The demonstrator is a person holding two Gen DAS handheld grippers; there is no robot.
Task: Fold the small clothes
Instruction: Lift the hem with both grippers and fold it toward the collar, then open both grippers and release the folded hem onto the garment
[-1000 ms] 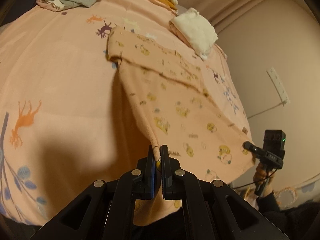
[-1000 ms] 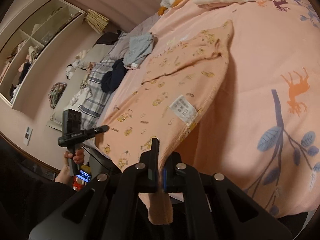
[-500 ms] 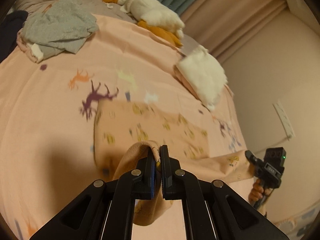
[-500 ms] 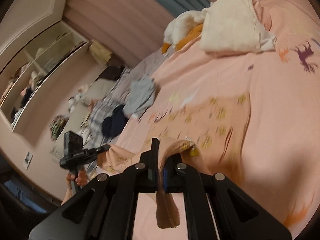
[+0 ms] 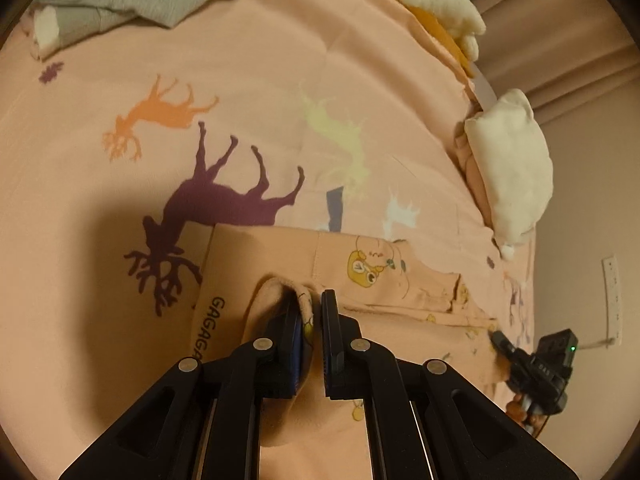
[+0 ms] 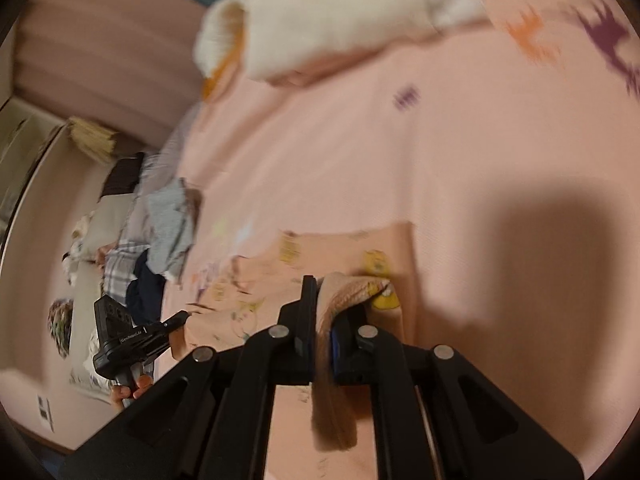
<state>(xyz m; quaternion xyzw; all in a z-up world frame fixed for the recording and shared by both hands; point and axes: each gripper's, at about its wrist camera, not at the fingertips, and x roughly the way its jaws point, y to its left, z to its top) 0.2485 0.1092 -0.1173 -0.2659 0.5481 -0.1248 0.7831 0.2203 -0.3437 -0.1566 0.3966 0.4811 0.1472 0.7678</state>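
Both grippers have carried the near hem of the peach printed garment (image 5: 400, 276) away from the person and over its own far half, so that the cloth which hung stretched between them a second ago now lies doubled on the bed (image 5: 280, 80), near the middle of the cover and short of the white folded pile (image 5: 512, 168) at the far right edge. The left gripper (image 5: 314, 312) has its fingers together, clamped on one corner of the hem. The right gripper (image 6: 332, 312) has just been opening; its fingers stand slightly apart with the other corner draped between them, and through the blur I cannot tell whether the pads press on it.

By my reading, this is the end of the first fold: hem brought to the top edge. The next move calls for setting both corners down square on the far edge, letting go on both sides, and drawing the fingers back without dragging the upper layer askew.
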